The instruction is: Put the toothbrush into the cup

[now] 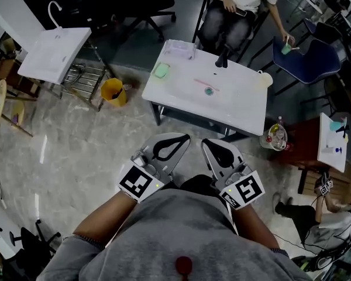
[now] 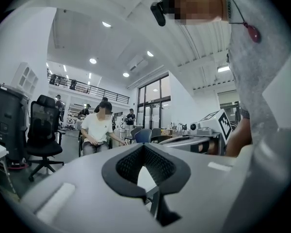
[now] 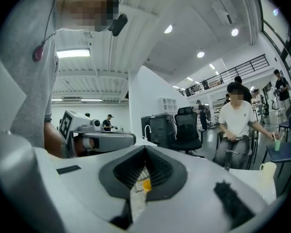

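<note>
A white table (image 1: pixel 245 107) stands ahead of me in the head view. On it lie a thin pink toothbrush (image 1: pixel 206 85) and, right beside it, a small teal cup (image 1: pixel 209 91). Both grippers are held close to my body, well short of the table. The left gripper (image 1: pixel 180 138) and the right gripper (image 1: pixel 212 143) have their jaws together with nothing between them. The left gripper view (image 2: pixel 143 147) and the right gripper view (image 3: pixel 145 149) show the shut tips pointing level across the room.
A seated person (image 1: pixel 240 4) is at the table's far side. A green item (image 1: pixel 161 70), a black object (image 1: pixel 222 60) and a cream mug (image 1: pixel 264 79) also sit on the table. A yellow bucket (image 1: pixel 113 92) stands on the floor to the left, chairs and small tables around.
</note>
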A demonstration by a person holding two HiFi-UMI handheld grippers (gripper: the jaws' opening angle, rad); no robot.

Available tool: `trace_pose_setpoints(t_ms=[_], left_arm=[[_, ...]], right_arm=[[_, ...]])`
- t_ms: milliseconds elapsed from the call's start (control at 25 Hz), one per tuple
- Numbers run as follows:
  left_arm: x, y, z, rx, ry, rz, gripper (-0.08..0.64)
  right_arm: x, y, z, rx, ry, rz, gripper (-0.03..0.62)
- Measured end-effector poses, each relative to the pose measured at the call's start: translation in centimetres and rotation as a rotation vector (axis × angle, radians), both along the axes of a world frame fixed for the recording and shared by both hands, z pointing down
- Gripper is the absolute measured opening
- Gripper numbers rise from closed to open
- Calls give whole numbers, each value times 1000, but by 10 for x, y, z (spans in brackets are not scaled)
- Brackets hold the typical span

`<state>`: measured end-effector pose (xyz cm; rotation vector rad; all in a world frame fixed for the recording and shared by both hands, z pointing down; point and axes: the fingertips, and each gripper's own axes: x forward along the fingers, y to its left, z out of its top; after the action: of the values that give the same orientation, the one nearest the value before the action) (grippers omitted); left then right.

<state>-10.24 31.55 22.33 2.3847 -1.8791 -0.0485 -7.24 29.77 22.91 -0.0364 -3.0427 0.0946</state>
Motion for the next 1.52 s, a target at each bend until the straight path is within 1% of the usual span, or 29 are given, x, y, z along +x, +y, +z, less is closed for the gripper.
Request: trace_pose_setpoints(t_ms=[200, 400, 560, 760, 960, 1040, 1160, 1240, 1400, 1520], left_arm=[[-16, -16, 7, -10, 21, 17, 5], [-26, -45, 19, -31, 14, 39, 5], [-36, -77, 24, -36, -1, 42, 5], [-51, -126, 25, -51, -7, 44, 5], [-58, -174, 29, -74, -26, 48, 5], [-58, -190, 34, -81, -49, 55, 5], [-54, -213, 43, -71, -126, 83, 5], [-52, -228, 47, -77, -157, 91, 5], [-45, -253, 55, -99, -180, 107, 5], [-44, -268, 58, -102, -183, 114, 5]], right_arm=[[-16, -16, 4, -5, 10, 20, 8], [-26, -46, 13, -13, 8, 41, 8], [-38, -78, 18, -25, 5, 47, 8], [-53, -125, 16, -17, 4, 50, 8], [-57, -171, 17, -20, 8, 57, 8], [-57, -188, 18, -21, 9, 60, 8], [-55, -213, 22, -27, 9, 61, 8], [-54, -228, 25, -30, 9, 62, 8], [-49, -253, 34, -47, 0, 69, 8], [-46, -267, 43, -58, 21, 69, 8]])
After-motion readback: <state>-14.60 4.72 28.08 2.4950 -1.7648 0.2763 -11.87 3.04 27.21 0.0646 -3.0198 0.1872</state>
